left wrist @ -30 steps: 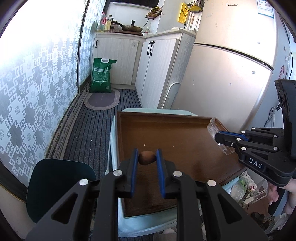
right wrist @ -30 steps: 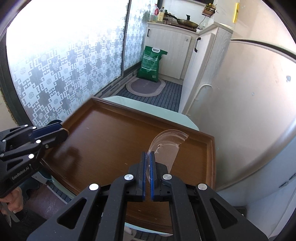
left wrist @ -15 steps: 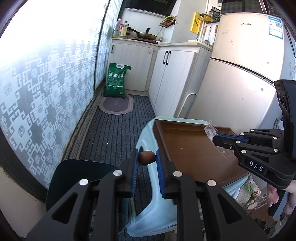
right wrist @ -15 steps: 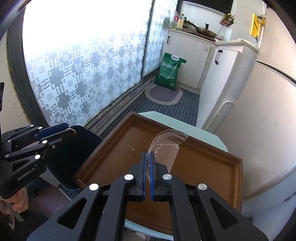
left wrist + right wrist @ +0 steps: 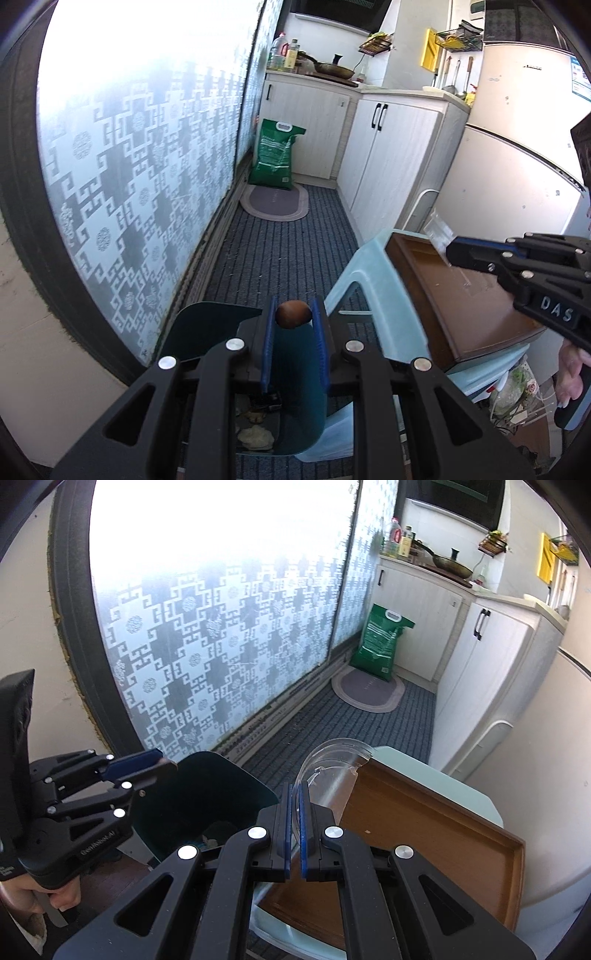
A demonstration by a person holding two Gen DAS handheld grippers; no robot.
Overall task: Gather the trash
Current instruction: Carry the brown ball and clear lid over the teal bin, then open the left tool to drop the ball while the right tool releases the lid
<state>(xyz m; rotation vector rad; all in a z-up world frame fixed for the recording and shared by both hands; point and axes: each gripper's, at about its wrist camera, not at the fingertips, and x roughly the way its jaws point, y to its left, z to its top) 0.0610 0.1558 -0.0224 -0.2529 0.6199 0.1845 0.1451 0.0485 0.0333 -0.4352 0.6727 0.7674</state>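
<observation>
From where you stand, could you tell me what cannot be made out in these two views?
- Bin contents: left wrist view, mostly hidden by the left claw; only pale scraps show.
- Clear plastic container: right wrist view, its lower part hidden behind the right claw.
- Round brown item: left wrist view, too small to identify.
</observation>
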